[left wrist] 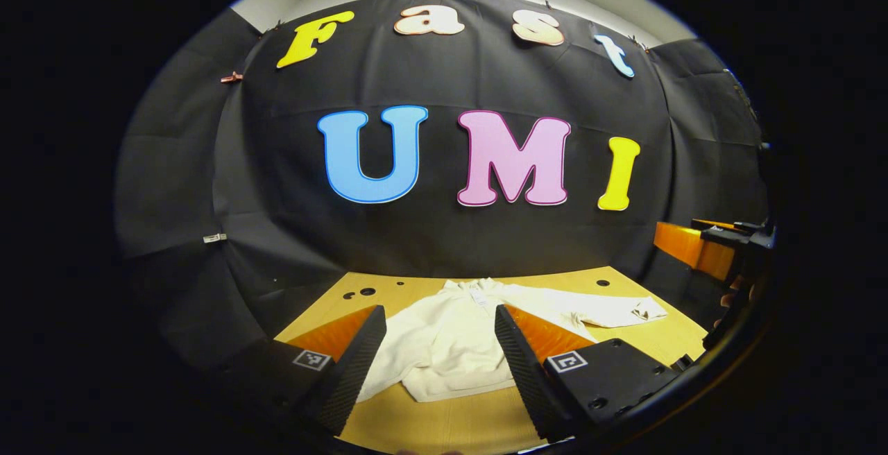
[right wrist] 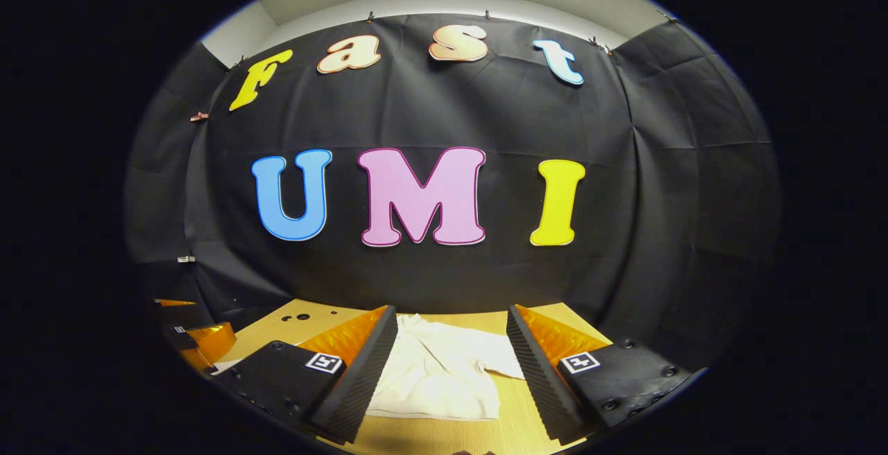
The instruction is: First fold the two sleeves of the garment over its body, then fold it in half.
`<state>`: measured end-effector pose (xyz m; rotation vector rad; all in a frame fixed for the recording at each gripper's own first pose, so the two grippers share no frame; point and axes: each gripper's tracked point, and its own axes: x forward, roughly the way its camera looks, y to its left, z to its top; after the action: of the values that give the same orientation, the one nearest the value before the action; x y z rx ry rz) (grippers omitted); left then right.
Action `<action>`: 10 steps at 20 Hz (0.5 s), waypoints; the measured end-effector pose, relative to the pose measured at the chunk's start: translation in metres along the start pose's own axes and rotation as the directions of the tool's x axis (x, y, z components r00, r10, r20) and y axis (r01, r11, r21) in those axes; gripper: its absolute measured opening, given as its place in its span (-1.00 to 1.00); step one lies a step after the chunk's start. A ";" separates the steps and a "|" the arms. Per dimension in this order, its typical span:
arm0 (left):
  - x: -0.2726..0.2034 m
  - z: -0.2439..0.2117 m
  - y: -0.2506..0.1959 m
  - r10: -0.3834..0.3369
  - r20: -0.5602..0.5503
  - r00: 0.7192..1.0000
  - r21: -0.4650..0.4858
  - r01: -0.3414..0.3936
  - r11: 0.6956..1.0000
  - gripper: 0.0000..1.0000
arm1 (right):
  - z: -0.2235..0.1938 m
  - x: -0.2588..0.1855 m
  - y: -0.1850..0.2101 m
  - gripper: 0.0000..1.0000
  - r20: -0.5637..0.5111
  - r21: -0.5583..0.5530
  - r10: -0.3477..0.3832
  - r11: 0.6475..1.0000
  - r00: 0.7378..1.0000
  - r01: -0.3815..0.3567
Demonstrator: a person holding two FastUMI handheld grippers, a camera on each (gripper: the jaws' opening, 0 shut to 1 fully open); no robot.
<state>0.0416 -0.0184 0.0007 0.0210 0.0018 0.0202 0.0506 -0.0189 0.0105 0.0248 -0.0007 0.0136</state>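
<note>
1. I am holding the left gripper (left wrist: 438, 354) above the near edge of the table (left wrist: 645, 344), its fingers spread wide and pinching nothing.
2. I am keeping the right gripper (right wrist: 451, 361) the same way: fingers apart, empty, hanging over the table's near side.
3. Between both pairs of fingers I am looking at the cream garment (left wrist: 451, 344), lying flat on the wooden table with its collar toward the booth wall.
4. In the left gripper view one sleeve (left wrist: 610, 311) is lying stretched out to the side, away from the body; I cannot tell how the other sleeve lies.
5. I am judging that the first step, folding the sleeves, is not yet begun.
6. The next move is calling for a descent to the stretched sleeve's cuff, a pinch on a single layer, then carrying it across the body.
7. I am seeing square black-and-white markers on the finger mounts and a small tag at the collar; its writing is too small to read.
</note>
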 end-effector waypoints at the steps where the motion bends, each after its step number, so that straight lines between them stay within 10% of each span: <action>1: 0.003 -0.001 -0.001 0.008 -0.001 1.000 -0.003 -0.008 1.000 0.94 | -0.001 0.004 0.000 0.94 -0.002 0.000 0.007 1.000 1.000 -0.007; 10: 0.020 -0.001 0.009 0.062 -0.007 0.998 -0.007 -0.062 0.998 0.94 | -0.009 0.033 0.009 0.94 -0.030 -0.020 0.065 0.998 0.997 -0.066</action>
<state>0.0614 -0.0089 0.0000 0.0137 0.0083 0.0819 0.0831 -0.0096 0.0018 0.0039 0.0274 0.0795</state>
